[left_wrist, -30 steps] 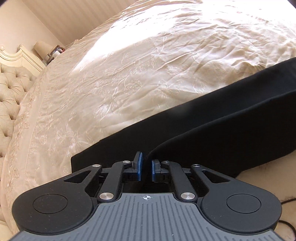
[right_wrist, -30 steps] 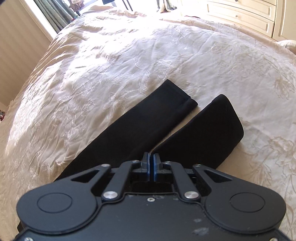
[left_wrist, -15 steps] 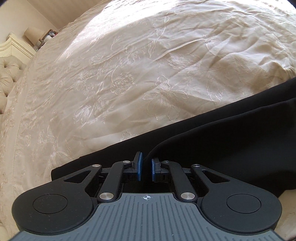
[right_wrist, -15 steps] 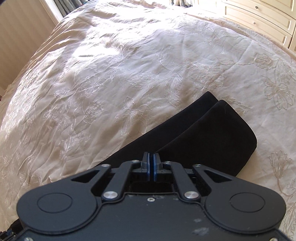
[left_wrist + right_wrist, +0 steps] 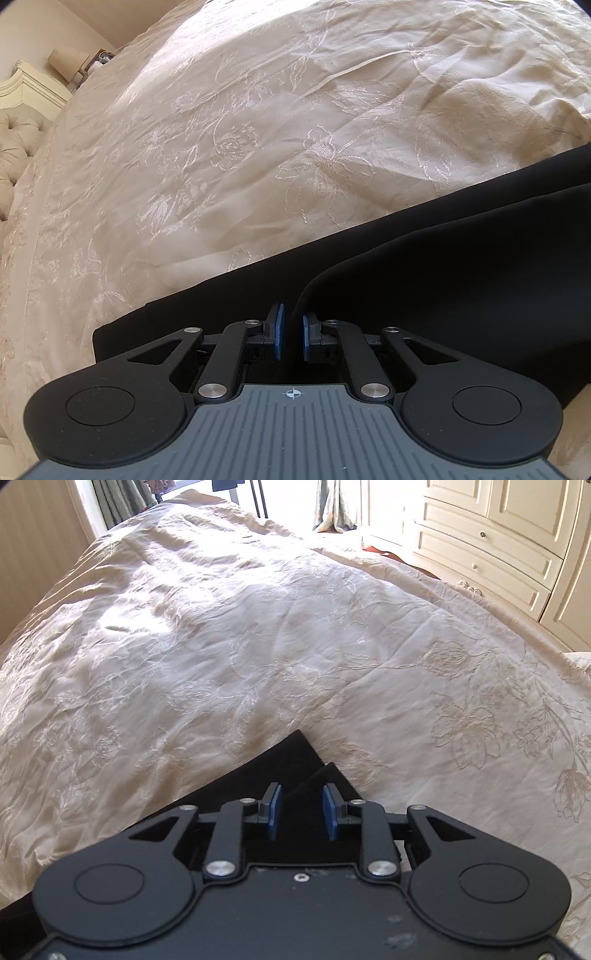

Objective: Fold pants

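Note:
Black pants (image 5: 461, 266) lie on a cream embroidered bedspread (image 5: 258, 129). In the left wrist view my left gripper (image 5: 290, 332) is shut on the upper layer of the pants, which rises from between the blue pads and lies over the lower layer. In the right wrist view my right gripper (image 5: 301, 812) is open, its blue pads apart just above the hem end of the pants (image 5: 280, 771), where the two leg ends lie stacked. Nothing is held between the right pads.
The bedspread (image 5: 258, 627) stretches far ahead. A tufted headboard (image 5: 14, 147) and a lamp (image 5: 68, 61) are at the left. A cream wardrobe with drawers (image 5: 498, 535) stands at the right, curtains (image 5: 114, 498) at the back.
The lifted leg was carried over and laid onto the other leg. My right gripper went from shut on the hem to open, letting it go. My left gripper stayed shut on the fabric.

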{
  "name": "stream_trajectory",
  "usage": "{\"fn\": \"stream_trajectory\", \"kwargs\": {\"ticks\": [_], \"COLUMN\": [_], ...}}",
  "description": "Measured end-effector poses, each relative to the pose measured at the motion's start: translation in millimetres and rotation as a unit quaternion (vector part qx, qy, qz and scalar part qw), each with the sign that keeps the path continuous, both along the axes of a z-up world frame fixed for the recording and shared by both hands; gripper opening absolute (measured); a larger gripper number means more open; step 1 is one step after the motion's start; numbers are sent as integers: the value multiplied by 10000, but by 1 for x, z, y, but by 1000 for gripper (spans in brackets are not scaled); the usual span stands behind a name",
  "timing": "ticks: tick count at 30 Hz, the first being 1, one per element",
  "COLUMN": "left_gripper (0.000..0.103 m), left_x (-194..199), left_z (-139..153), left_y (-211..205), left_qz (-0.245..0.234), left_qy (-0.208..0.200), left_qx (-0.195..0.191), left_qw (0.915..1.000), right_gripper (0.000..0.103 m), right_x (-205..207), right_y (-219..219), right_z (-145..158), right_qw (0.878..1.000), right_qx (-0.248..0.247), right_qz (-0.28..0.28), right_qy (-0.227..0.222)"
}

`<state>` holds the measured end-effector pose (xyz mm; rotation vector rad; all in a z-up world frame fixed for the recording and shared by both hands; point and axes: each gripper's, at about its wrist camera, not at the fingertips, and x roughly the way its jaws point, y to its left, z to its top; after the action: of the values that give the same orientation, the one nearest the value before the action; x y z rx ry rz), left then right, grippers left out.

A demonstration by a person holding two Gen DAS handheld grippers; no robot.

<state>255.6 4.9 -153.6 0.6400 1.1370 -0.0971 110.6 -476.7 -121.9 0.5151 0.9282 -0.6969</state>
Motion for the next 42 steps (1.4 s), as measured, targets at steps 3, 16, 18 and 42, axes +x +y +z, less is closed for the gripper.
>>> {"fn": "stream_trajectory", "kwargs": {"ticks": [3, 16, 18, 42], "left_gripper": [10, 10, 10, 14], "left_x": [0, -4, 0, 52], "left_z": [-1, 15, 25, 9], "left_y": [-1, 3, 6, 20], "left_qz": [-15, 150, 153, 287], "left_qy": [8, -192, -225, 548], "left_qx": [37, -48, -135, -452], "left_qw": [10000, 9997, 9995, 9971], "right_gripper": [30, 9, 9, 20], "right_x": [1, 1, 7, 56], "right_y": [-16, -12, -10, -28], "right_z": [-9, -1, 8, -40], "right_qw": [10000, 9973, 9969, 9959], "right_qx": [-40, -68, -209, -424], "right_qz": [-8, 719, 722, 497], "right_qy": [67, -154, -230, 623]}}
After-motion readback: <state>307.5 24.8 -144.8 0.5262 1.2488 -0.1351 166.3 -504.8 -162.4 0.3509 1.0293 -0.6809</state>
